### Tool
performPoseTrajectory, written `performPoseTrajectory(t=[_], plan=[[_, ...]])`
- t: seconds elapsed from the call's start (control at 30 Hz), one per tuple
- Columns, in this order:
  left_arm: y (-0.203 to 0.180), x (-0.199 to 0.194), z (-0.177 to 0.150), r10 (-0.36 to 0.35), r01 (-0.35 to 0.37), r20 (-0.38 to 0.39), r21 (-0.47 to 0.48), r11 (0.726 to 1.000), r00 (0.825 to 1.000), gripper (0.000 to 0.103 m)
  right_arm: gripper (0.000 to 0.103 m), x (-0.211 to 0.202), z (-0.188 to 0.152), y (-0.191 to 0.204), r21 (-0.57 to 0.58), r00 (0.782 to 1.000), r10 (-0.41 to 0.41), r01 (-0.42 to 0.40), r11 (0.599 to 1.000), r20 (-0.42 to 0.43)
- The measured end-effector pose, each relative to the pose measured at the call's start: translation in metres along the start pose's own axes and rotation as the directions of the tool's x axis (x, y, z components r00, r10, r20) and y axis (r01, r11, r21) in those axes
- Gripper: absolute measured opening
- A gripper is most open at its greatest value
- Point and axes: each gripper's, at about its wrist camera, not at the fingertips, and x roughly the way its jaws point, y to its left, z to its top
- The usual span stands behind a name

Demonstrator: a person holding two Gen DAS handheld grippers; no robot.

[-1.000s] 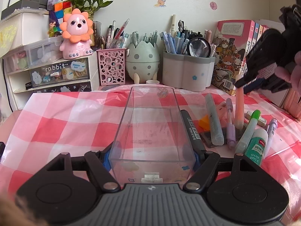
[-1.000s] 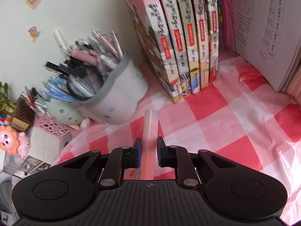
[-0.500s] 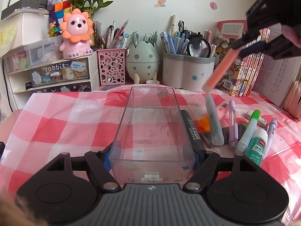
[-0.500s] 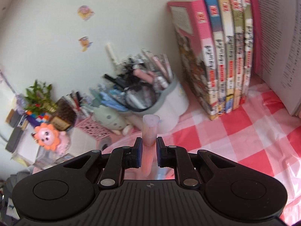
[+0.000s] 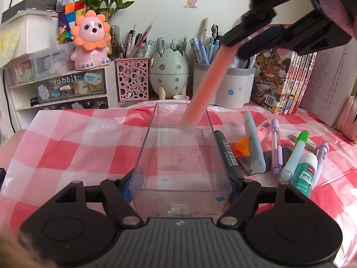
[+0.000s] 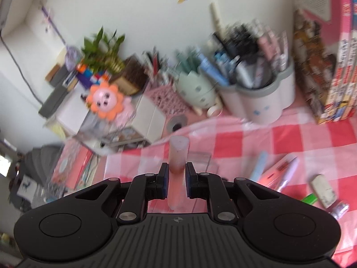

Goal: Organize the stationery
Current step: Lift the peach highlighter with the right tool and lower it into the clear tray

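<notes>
Left view: left gripper (image 5: 179, 186) clamped across clear box (image 5: 180, 156) on checked cloth (image 5: 78, 138); loose pens (image 5: 276, 147) just right of it. Right gripper (image 5: 236, 44) above, grasping tilted orange pen (image 5: 205, 84), lower tip over box's far end. Right view only: pen's blunt end (image 6: 179, 144), background blurred.

My left camera sits low over the red-and-white checked tablecloth (image 5: 73, 138), looking level-ish toward the back wall, close behind the clear plastic rectangular box (image 5: 178, 156). My right camera looks down from higher up and from the right (its picture is tilted and blurred). Both share the box, the pale green egg-shaped pen holder (image 5: 169, 71) (image 6: 196, 89) and the orange-maned pink lion figure (image 5: 90, 42) (image 6: 104, 100).
</notes>
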Motion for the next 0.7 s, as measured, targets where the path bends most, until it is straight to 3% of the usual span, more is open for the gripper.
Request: performPoseTrajectory(t=[0.33,0.7], plan=[[0.000,0.000,0.000,-0.001,0.001,0.000,-0.001,1.000,1.000,0.049,0.012,0.045,-0.009,0.009,-0.012,0.986,0.025,-0.028,1.000,-0.164],[0.000,0.000,0.000,0.001,-0.001,-0.001,0.000,1.000,1.000,0.049,0.012,0.099,-0.002,0.003,0.018,0.972,-0.032,0.038,0.999,-0.234]])
